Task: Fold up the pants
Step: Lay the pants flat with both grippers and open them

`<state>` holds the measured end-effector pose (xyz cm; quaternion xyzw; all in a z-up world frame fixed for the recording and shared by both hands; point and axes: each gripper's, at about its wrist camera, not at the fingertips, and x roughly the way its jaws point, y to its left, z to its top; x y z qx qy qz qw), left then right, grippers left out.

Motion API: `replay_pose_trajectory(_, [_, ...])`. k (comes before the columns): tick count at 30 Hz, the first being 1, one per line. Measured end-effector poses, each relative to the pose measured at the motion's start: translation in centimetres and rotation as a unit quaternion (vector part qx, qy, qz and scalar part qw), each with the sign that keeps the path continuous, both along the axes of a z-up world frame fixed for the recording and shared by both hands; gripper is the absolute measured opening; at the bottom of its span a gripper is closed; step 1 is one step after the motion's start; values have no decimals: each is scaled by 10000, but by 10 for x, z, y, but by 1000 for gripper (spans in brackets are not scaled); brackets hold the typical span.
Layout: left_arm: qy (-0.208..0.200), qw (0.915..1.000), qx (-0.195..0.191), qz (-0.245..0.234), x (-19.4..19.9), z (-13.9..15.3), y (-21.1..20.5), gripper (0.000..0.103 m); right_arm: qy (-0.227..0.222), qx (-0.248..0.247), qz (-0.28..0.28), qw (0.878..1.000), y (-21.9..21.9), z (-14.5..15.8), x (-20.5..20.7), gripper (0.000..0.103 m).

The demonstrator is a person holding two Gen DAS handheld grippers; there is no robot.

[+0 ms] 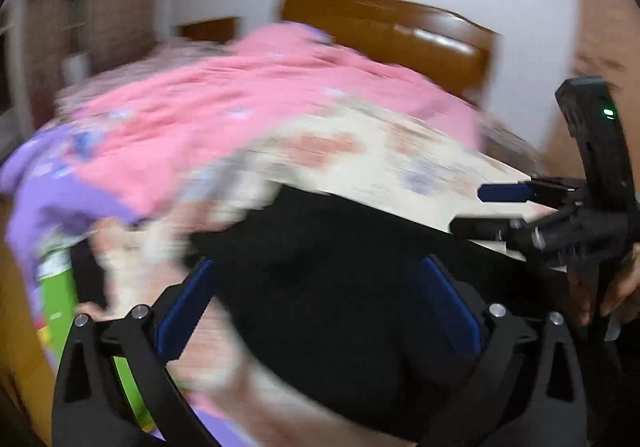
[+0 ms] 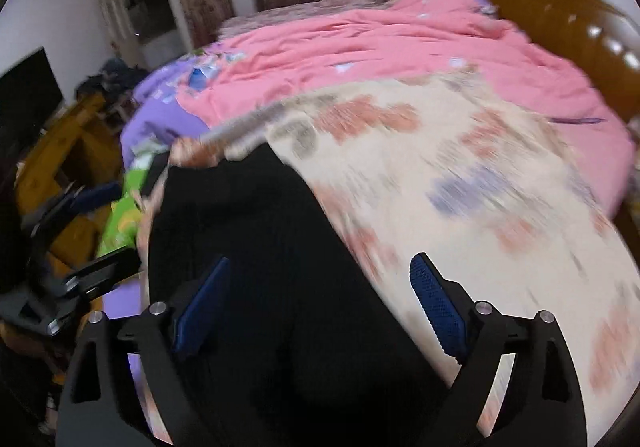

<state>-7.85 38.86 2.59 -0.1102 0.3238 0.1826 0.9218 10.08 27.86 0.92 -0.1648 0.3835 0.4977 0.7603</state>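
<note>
Bedroom with a wooden headboard (image 2: 560,15): black pants (image 2: 256,247) lie on the floral sheet (image 2: 480,175) by the bed's near edge. Left gripper (image 1: 316,307) and right gripper (image 2: 316,303) hover spread, empty; folding looks barely begun.

Black matt cloth pants (image 2: 256,247): soft, no sheen, weave lost to blur. They lie on a cream flower-printed cloth sheet (image 2: 480,187), matt. Beyond the sheet, a pink crumpled cloth quilt (image 2: 380,43), creased and dull. Behind the quilt, a brown glossy wooden headboard (image 2: 560,7), polished, with bright glints. Right gripper (image 2: 320,303): matt black plastic frame, blue pads (image 2: 436,303) dimpled and rubbery, silvery metal screws.
</note>
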Motion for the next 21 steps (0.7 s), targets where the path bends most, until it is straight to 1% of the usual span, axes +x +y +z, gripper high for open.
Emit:
replay_pose_trajectory(1, [126,9996,-37,-260,12,-6,-12,101,1,-103,-48,9999,-14,-4,-6,88])
replay_pose_trajectory(2, [294,9988,-49,-384,22,-14,-21,101,-11,-333,-190,9993,-37,-13,-15,88])
replay_pose_trajectory(3, [503,9975,-97,-490,33,-23,-28,101,-16,-503,-287,9983,-49,-21,-20,88])
replay_pose_trajectory(4, [736,9953,-220,-584,44,-36,-33,101,-10,-725,-392,9966,-64,-30,-26,88])
replay_pose_trajectory(6, [1072,9914,-418,-619,56,-56,-38,101,-25,-1168,-596,9914,-96,-50,-38,88])
replay_pose_trajectory(7, [1329,9884,-388,-620,60,-70,-43,101,-89,-1459,-660,9871,-111,-62,-47,88])
replay_pose_trajectory(8, [1509,9866,-114,-616,64,-80,-49,102,-143,-1642,-680,9840,-118,-69,-53,89])
replay_pose_trajectory(9, [1473,9870,53,-638,62,-83,-54,102,-117,-1502,-693,9862,-135,-73,-59,91])
replay_pose_trajectory(10, [1420,9880,123,-596,61,-82,-55,102,70,-1370,-791,9874,-152,-73,-61,92])
replay_pose_trajectory(11, [1480,9874,74,-550,60,-82,-55,102,107,-1400,-865,9863,-162,-75,-63,92])
replay_pose_trajectory(13, [1581,9865,93,-426,61,-74,-58,101,-48,-1376,-1172,9835,-190,-67,-73,92])
replay_pose_trajectory(15, [1334,9890,153,-623,58,-57,-77,101,-21,-1226,-1524,9807,-222,-64,-81,92])
replay_pose_trajectory(16, [1283,9882,218,-811,57,-52,-91,101,-33,-1254,-1688,9776,-236,-67,-83,92])
replay_pose_trajectory(17, [1370,9856,313,-940,60,-52,-104,101,14,-1413,-1860,9723,-253,-77,-85,92])
replay_pose_trajectory(18, [1516,9818,411,-1070,65,-57,-117,101,147,-1142,-1873,9755,-267,-79,-86,94])
replay_pose_trajectory(19, [1742,9759,519,-1210,71,-68,-130,101,222,-955,-1905,9768,-279,-79,-89,94])
replay_pose_trajectory(20, [1879,9730,579,-1211,75,-77,-136,102,221,-981,-1910,9764,-287,-79,-93,94])
replay_pose_trajectory(21, [1731,9772,558,-1099,75,-77,-136,102,138,-1119,-1885,9756,-295,-77,-99,94])
